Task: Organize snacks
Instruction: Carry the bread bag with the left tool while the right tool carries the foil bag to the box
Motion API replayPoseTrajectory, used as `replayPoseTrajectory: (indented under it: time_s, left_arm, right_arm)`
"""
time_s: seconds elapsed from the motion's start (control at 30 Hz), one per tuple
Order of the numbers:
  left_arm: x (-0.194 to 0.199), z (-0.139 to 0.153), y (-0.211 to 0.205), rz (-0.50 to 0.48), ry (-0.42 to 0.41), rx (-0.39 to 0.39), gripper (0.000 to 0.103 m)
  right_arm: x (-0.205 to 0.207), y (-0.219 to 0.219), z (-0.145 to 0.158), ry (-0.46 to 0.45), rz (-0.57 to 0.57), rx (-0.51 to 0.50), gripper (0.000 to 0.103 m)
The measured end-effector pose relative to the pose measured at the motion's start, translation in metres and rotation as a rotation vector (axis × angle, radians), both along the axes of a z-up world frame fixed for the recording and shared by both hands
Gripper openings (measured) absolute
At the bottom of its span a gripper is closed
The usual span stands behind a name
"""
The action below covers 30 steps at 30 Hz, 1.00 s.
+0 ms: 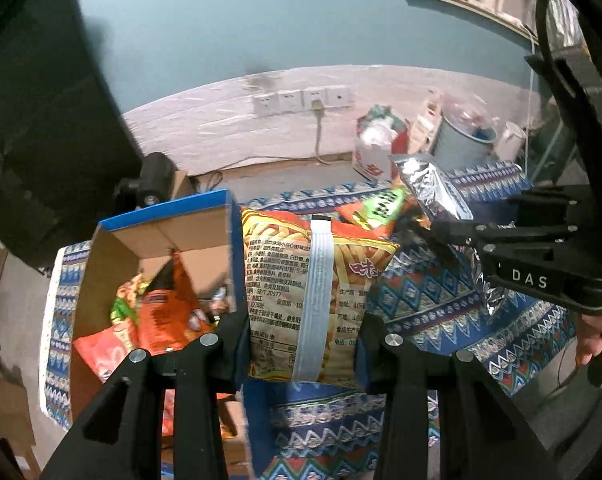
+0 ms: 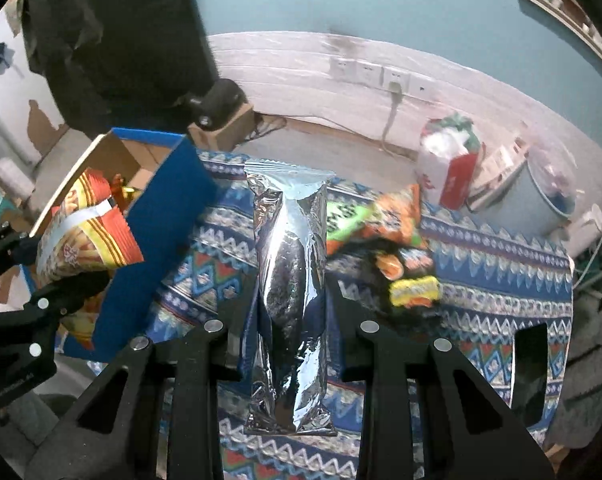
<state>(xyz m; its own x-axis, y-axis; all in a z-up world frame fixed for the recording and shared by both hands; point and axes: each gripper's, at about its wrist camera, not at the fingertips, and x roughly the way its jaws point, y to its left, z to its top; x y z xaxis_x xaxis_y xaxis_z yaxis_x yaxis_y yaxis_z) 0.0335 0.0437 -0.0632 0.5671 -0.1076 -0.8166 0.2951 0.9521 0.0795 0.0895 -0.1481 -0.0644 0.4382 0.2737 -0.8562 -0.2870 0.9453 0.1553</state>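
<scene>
Your left claw squeezes a yellow-orange fries bag beside the blue cardboard box, which already holds some snacks. Your right claw squeezes a shiny silver packet. More orange packets wait on the patterned cloth.

1. The left wrist view looks forward and steeply down along the left hand-held gripper, close above the patterned cloth on the worktop, facing the wall sockets.
2. The right wrist view looks the same way along the right hand-held gripper, equally near.
3. Both views share the blue cardboard box, the cloth, the sockets, and each other's gripper at the frame edge.
</scene>
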Motion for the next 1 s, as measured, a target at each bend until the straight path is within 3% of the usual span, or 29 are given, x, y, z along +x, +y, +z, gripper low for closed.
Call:
replayPoseTrajectory:
  time_s: [0.57, 1.0]
  left_arm:
    - [0.001, 0.011, 0.089, 0.18, -0.031, -0.044, 0.041]
    - [0.006, -0.013, 0.158, 0.342, 0.019, -0.057, 0.041]
  right_arm:
    - [0.022, 0.082, 0.017, -0.013, 0.095, 0.045, 0.028]
    - [0.034, 0.146, 0.017, 0.009, 0.165, 0.08, 0.028]
